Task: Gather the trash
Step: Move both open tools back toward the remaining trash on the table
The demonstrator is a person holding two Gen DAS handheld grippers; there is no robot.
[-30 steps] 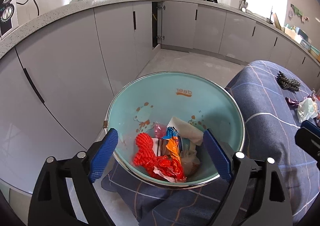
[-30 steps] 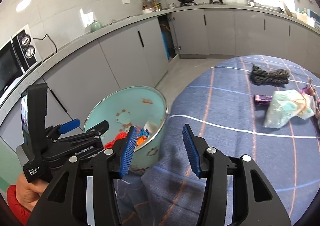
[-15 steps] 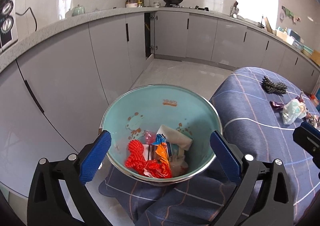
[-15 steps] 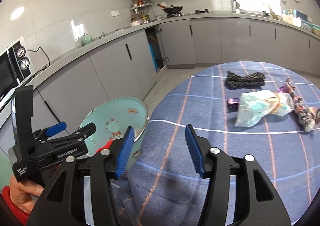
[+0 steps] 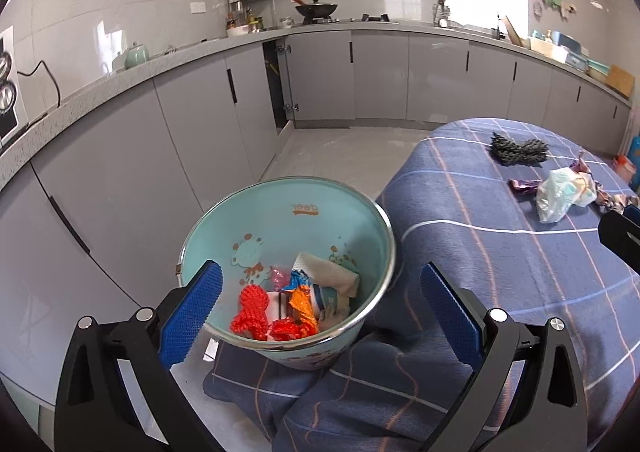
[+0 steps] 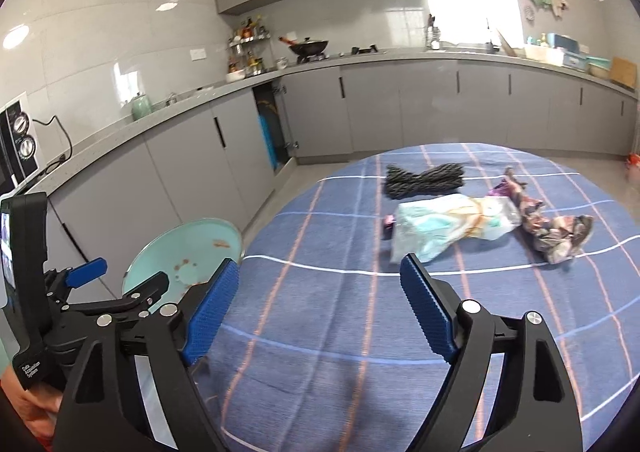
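Observation:
A pale teal bin (image 5: 256, 211) with cartoon prints stands on the floor against the table's left edge, also seen in the right wrist view (image 6: 192, 244). Inside lie a red mesh net (image 5: 252, 310), an orange wrapper (image 5: 302, 302) and crumpled paper (image 5: 326, 272). My left gripper (image 5: 320, 310) hovers above the bin, open and empty. My right gripper (image 6: 320, 304) is over the blue checked tablecloth (image 6: 320, 332), its jaws opening with nothing between them. Farther on lie a white plastic bag (image 6: 452, 223), a dark net bundle (image 6: 424, 179), a purple wrapper (image 6: 388, 220) and a crumpled patterned wrapper (image 6: 556, 232).
Grey kitchen cabinets (image 5: 180, 139) and a speckled counter run along the left and back walls. One cabinet door (image 5: 280, 83) stands ajar. A hand (image 6: 28, 404) holds the left gripper's handle at the lower left of the right wrist view.
Both grippers drew back and rose, so the bin looks smaller and more of the table shows. The left jaws spread a little wider. The right jaws widened clearly and swung toward the trash on the table.

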